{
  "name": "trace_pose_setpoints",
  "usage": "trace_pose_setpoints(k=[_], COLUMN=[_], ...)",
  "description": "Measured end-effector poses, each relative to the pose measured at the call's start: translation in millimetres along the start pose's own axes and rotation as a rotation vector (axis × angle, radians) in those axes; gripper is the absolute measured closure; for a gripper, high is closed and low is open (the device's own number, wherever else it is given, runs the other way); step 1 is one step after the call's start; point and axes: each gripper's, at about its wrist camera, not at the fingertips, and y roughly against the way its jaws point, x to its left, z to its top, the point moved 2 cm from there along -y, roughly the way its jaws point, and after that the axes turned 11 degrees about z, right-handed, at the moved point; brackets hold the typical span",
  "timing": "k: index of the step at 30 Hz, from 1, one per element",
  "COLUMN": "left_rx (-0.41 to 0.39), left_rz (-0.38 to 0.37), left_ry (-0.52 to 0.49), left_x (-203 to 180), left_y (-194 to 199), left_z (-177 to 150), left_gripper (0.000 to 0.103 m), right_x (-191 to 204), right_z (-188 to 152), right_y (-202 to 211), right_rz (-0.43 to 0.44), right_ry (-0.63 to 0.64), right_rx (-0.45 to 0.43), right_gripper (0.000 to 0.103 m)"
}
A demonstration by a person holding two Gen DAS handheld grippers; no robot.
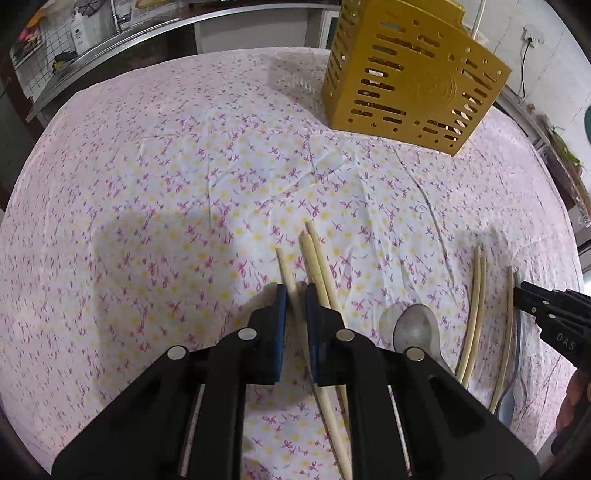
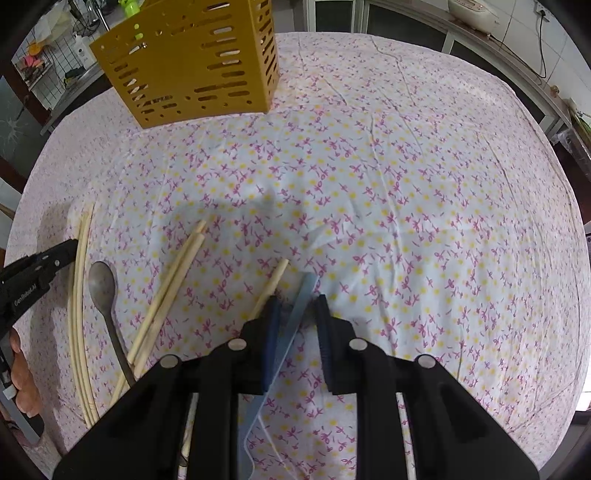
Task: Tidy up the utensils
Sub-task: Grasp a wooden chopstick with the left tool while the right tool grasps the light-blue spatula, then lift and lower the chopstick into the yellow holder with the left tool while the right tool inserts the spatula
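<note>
In the left wrist view my left gripper (image 1: 295,301) points down at the flowered cloth, shut on one pale wooden chopstick (image 1: 286,271). Two more chopsticks (image 1: 317,258) lie against its right finger. My right gripper (image 2: 295,308) has a pale blue plastic utensil (image 2: 301,299) slanting between its pads and is shut on it. A chopstick (image 2: 275,280) runs under its left finger. A metal spoon (image 1: 417,326) lies between the two grippers, with a pair of chopsticks (image 2: 170,288) next to it. The yellow slotted utensil holder (image 1: 410,81) stands at the far side.
The table wears a pink and yellow flowered cloth (image 2: 406,184). A counter with a sink and bottles (image 1: 85,33) runs behind it. A cable and wall socket (image 1: 532,37) sit at the right. A person's hand (image 2: 22,387) shows at the left edge of the right wrist view.
</note>
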Motion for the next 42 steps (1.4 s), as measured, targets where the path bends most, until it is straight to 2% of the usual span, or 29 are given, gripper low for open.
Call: trace_pose_setpoints(k=[8,17,26,34,42], left_rx=[-0.009,-0.076,-0.298,-0.467,-0.534], left_rz=[-0.009,-0.034,-0.097,-0.088,-0.107], left_ry=[-0.003,0.06,0.114,0.119,0.126], left_x=[0,18,34,23,19], left_y=[-1,25,89,129,148], left_z=[3,-3,-3,6,28], left_gripper=[0.098,0.098,0.098,0.098,0.098], right_x=[-1,-13,-5,3,12], right_z=[16,18,24,19,41], right_y=[-3,17,61,96,133], right_rz=[0.036,0.061,0.068,0.073,0.077], right_ry=[-0.022,-0.028,-0.003,0.022,0.056], right_rx=[-0.019,-0.105,-0.326,-0.509,-0.654], right_gripper=[0.095,0.096,0.096,0.096,0.096])
